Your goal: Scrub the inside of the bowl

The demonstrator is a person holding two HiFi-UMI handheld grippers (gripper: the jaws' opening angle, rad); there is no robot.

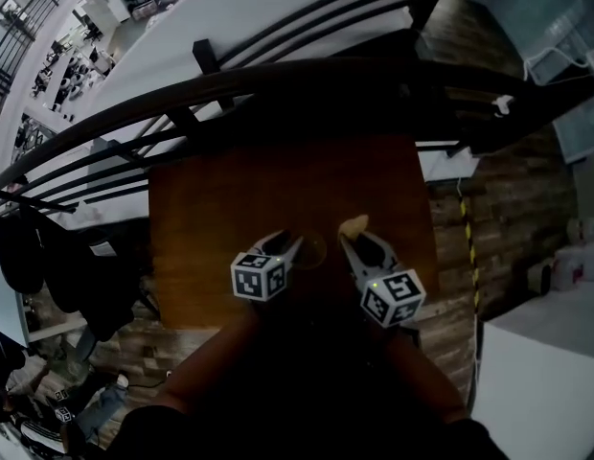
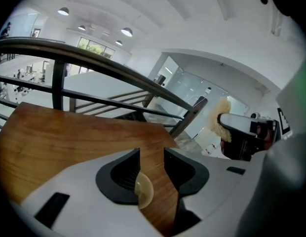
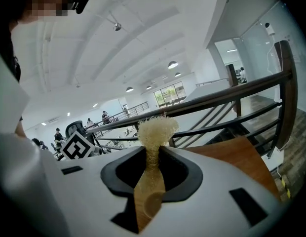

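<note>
Broadly, a dark curved metal railing (image 1: pixel 278 80) sweeps across the top of the head view, and below it stands a brown square wooden table (image 1: pixel 211 218) on a plank floor (image 1: pixel 508 209). Both of the person's forearms (image 1: pixel 216 357) reach in from the bottom edge and end over the near half of the table.

The grey-and-black left gripper (image 1: pixel 289 247) carries a cube with black-and-white square markers (image 1: pixel 260 276) and points down toward the tabletop. In the left gripper view its jaws stand spread, with bare wood showing through the gap. The grey-and-black right gripper (image 1: pixel 353 240), with its own marker cube (image 1: pixel 393 297), lies just beside it to the right. Its tips angle the same way, near the left gripper's tips but apart from them.

The right gripper's jaws are pinched on a beige mesh scrubber (image 3: pixel 155 130). The narrow waist of the scrubber is squeezed between the pads, and its frizzy head flares out beyond the tips.

The small translucent yellowish bowl (image 2: pixel 144 190) sits on the table in the gap of the left gripper, close against one jaw, and the pads do not press on it. In the head view it shows only as a faint round outline between the tips of the two grippers
</note>
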